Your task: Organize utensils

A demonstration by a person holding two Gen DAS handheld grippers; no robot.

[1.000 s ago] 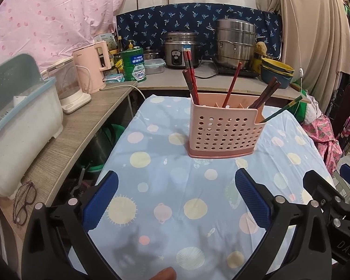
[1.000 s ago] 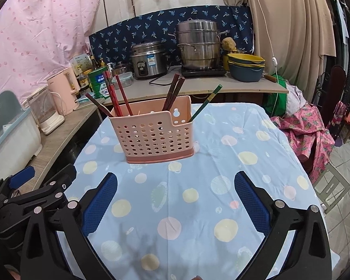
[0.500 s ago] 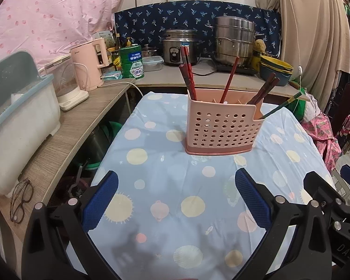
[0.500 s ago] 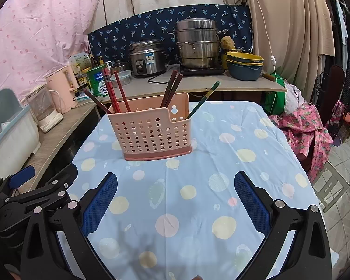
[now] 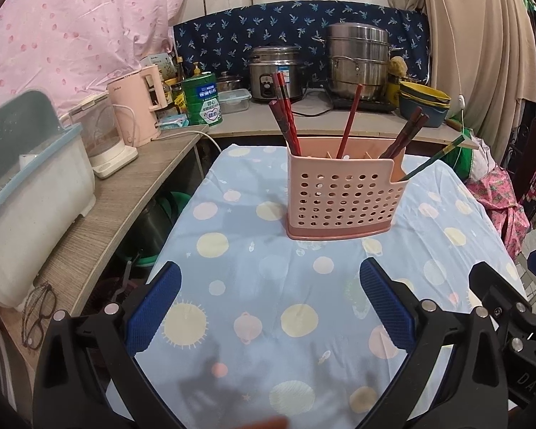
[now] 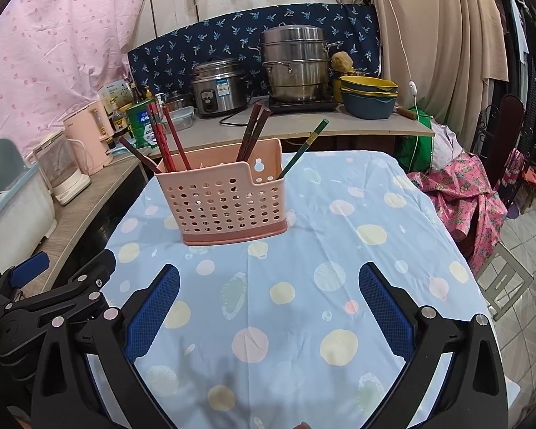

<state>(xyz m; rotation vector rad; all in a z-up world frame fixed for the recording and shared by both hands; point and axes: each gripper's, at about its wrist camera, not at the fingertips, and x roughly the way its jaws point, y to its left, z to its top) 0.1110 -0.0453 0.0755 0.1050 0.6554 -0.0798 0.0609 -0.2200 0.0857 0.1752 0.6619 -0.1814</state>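
A pink perforated utensil holder [image 5: 343, 198] stands upright on the table's blue dotted cloth [image 5: 268, 286]; it also shows in the right wrist view [image 6: 228, 203]. Red and dark chopsticks [image 5: 284, 114] stick up from its compartments, and a green chopstick [image 5: 436, 159] leans out of its right side. The green chopstick [image 6: 303, 150] shows in the right wrist view too. My left gripper [image 5: 269, 304] is open and empty, well short of the holder. My right gripper [image 6: 268, 304] is open and empty, also short of it. The left gripper's body [image 6: 46, 300] shows at the right view's left.
A wooden counter [image 5: 100, 221] on the left carries a dish bin [image 5: 28, 193], kettles [image 5: 135, 111] and glasses [image 5: 37, 314]. The back counter holds a rice cooker [image 6: 218, 87], a steel steamer pot [image 6: 296, 64] and bowls [image 6: 368, 98]. A chair with pink cloth [image 6: 471, 196] stands right.
Both grippers have drawn back a little and risen; the holder sits slightly farther up in both views. Nothing was grasped or released.
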